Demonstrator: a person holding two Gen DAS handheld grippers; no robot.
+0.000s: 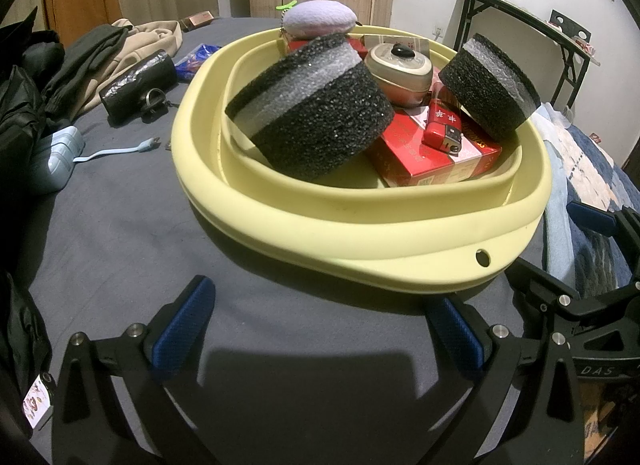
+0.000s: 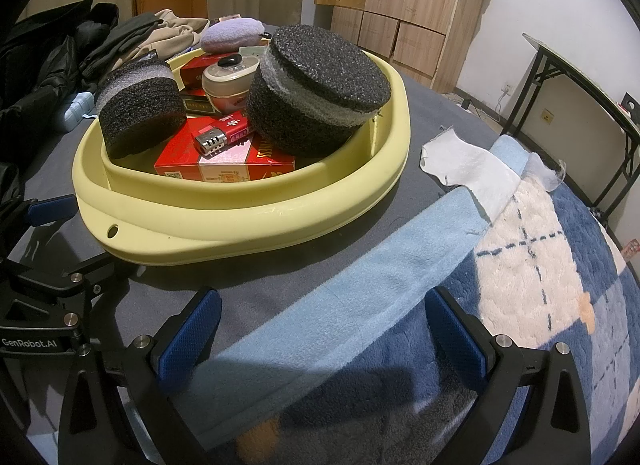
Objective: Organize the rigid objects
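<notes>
Yellow basin [image 1: 360, 233] on the grey bedsheet [image 1: 120, 225]: holds two black foam cylinders [image 1: 312, 113], a red carton [image 1: 432, 157], a red lighter [image 1: 444, 131], a round tin [image 1: 400, 73], and a lilac cushion [image 1: 318, 19], possibly perched on the far rim. Left gripper [image 1: 320, 333] and right gripper [image 2: 324, 329]: both spread wide, empty, short of the basin. Step: between picks. Next: choose an item and close in squarely.

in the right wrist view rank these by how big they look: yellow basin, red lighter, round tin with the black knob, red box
1. yellow basin
2. red box
3. round tin
4. red lighter

The tin sits farther back, so its rank against the box is unsure.
</notes>
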